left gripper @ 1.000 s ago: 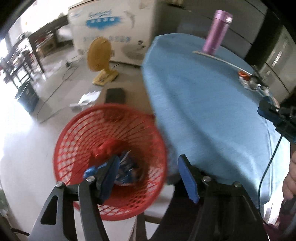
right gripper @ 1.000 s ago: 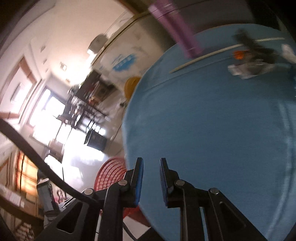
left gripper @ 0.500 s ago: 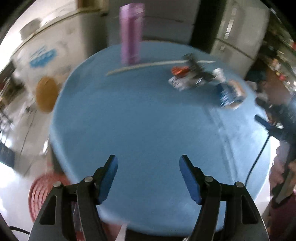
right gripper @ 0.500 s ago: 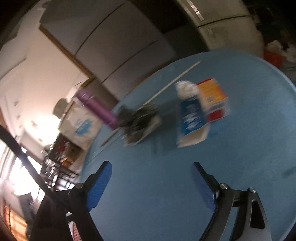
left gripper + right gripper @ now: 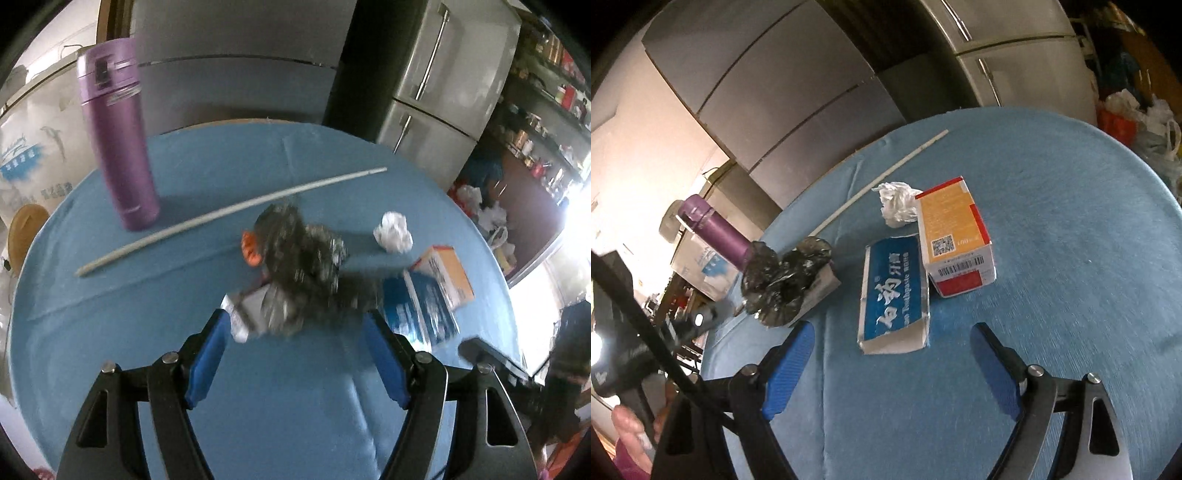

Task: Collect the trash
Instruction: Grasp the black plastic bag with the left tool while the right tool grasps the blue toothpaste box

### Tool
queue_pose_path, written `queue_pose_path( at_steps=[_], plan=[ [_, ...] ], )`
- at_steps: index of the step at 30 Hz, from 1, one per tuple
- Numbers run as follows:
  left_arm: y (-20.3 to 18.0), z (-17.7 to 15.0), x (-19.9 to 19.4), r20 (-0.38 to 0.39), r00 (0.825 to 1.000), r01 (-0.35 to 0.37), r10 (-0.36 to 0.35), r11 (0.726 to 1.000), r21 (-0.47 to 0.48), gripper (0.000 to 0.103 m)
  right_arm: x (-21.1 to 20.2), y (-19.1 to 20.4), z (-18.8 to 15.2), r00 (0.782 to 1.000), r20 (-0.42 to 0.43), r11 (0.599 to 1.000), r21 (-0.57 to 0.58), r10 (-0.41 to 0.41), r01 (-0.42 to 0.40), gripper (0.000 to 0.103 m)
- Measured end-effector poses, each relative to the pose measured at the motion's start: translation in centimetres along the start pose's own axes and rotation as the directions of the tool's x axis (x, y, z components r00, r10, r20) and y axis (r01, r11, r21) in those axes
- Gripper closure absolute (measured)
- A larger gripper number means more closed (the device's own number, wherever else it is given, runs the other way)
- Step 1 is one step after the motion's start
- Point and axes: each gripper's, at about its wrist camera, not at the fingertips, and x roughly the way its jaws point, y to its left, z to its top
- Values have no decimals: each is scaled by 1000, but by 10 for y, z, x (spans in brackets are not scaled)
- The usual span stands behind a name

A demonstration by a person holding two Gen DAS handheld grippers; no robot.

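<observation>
Left wrist view: left gripper over round blue-clothed table, jaws apart and just been widening, nothing pinched; crumpled dark foil wrapper lying just ahead, near the blue pads. Beyond it, crumpled white tissue, blue toothpaste box, upright purple flask, long white rod.

Right wrist view: right gripper spread wide after opening, empty, hovering before the toothpaste box; orange-and-white carton touching its far side, tissue behind.
</observation>
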Motion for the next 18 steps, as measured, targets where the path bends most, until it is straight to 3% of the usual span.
queue_pose_path(
  at_steps=[7,8,9,10,14,18],
  plan=[
    [6,13,43,-44,999,17,-18,999,-28,28,35,6,1,998,-54,1000,-5,-30,30,16],
    [9,12,46,-52,998,24,-26,999,-35,34,39,9,1,997,-55,999,-11,-48,47,24],
    [11,11,48,-58,998,32,-35,999,-42,42,42,11,0,997,-62,999,-16,-51,50,42],
    [12,10,53,-72,996,43,-46,998,-45,59,50,12,1,995,-77,998,-23,-65,63,52],
    [14,7,53,-75,995,62,-65,997,-40,74,53,13,0,995,-70,998,-23,-66,64,55],
    [13,0,42,-64,996,68,-68,998,-8,78,42,17,-8,997,-62,998,-47,-43,40,56]
  ],
)
